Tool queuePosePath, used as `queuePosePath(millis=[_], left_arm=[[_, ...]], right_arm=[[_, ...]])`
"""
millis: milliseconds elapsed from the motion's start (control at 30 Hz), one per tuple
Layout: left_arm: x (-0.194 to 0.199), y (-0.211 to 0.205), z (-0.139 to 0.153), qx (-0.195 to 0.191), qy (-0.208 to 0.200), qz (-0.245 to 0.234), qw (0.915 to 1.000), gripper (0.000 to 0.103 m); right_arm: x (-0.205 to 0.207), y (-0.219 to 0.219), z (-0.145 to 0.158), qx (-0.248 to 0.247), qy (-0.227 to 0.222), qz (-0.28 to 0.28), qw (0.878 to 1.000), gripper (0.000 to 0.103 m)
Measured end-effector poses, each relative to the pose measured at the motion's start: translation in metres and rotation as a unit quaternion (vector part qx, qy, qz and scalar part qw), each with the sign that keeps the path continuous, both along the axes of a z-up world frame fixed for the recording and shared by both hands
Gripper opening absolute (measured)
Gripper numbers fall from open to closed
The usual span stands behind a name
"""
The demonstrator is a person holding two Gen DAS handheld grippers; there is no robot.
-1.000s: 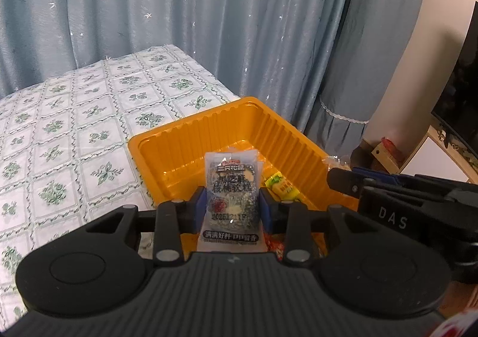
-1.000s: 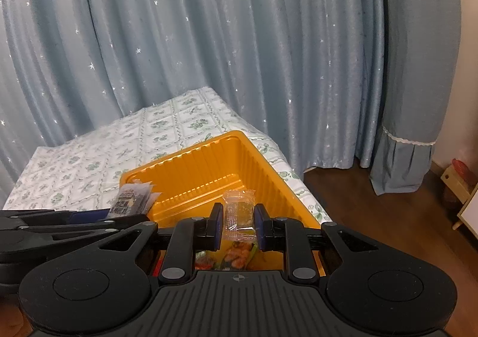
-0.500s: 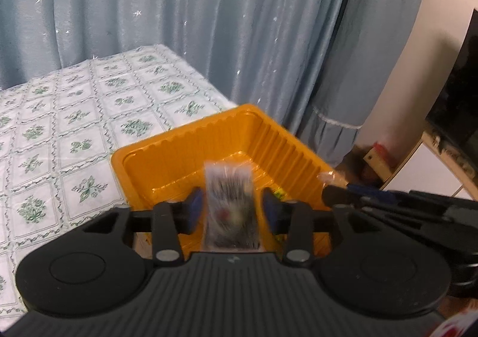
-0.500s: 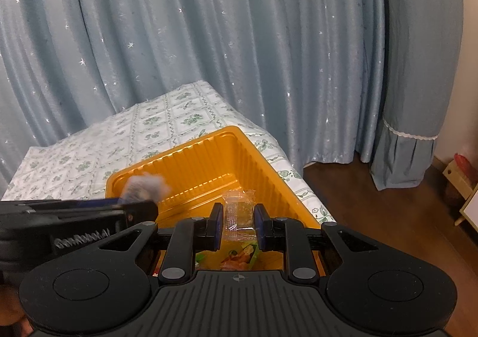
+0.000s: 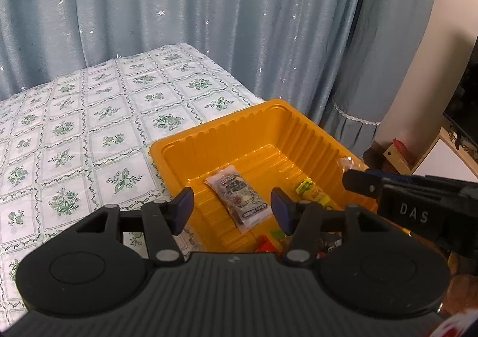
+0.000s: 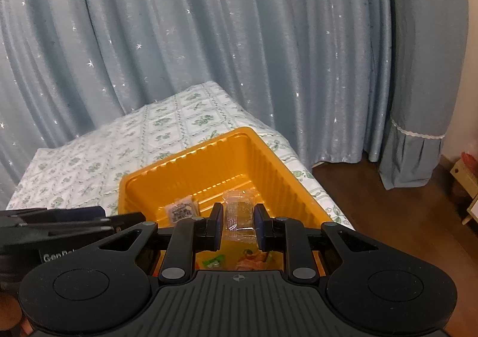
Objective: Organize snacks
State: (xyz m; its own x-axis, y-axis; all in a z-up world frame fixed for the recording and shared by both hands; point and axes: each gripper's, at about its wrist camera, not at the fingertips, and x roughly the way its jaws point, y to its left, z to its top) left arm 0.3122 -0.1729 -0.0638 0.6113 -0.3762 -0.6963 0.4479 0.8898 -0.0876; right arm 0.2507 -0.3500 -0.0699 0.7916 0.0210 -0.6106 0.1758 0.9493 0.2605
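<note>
1. Your left gripper [image 5: 231,207]: blue-padded fingers [image 5: 183,208] spread wide, nothing between them, poised above the near end of the tray.
2. Your right gripper [image 6: 238,225]: fingers [image 6: 216,225] narrow, clamped on a small clear plastic snack sachet [image 6: 239,213], held upright over the tray.
3. Grey printed foil snack packet [image 5: 240,195]: lying flat on the tray floor, below and between your left fingers, touching neither.
4. Yellow-green wrapped sweet [image 5: 312,192]: on the tray floor by the right wall.
5. Orange ribbed plastic tray [image 5: 215,133]: on the bench with the green floral checked cloth [image 5: 74,133], near its right edge.
6. Blue star-spangled curtain [image 5: 179,2]: behind the bench.
</note>
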Motion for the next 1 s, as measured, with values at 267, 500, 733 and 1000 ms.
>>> queuePosePath(millis=[267, 500, 733, 1000], left_arm=[[-0.002, 0.004, -0.002, 0.001, 0.001, 0.003, 1.0, 0.056], [-0.004, 0.008, -0.003, 0.0, 0.0, 0.008, 1.0, 0.068], [-0.014, 0.018, -0.004, 0.0, 0.004, 0.019, 0.9998, 0.077], [-0.046, 0.03, 0.011, -0.002, -0.007, 0.033, 0.9994, 0.092]], right_arm=[[0.009, 0.003, 0.001, 0.005, -0.001, 0.009, 1.0, 0.022], [0.017, -0.007, 0.0, 0.05, -0.013, 0.001, 0.999, 0.025], [0.005, -0.027, 0.007, 0.064, -0.022, -0.031, 0.997, 0.06], [-0.03, -0.033, 0.017, 0.065, -0.008, -0.047, 0.997, 0.06]])
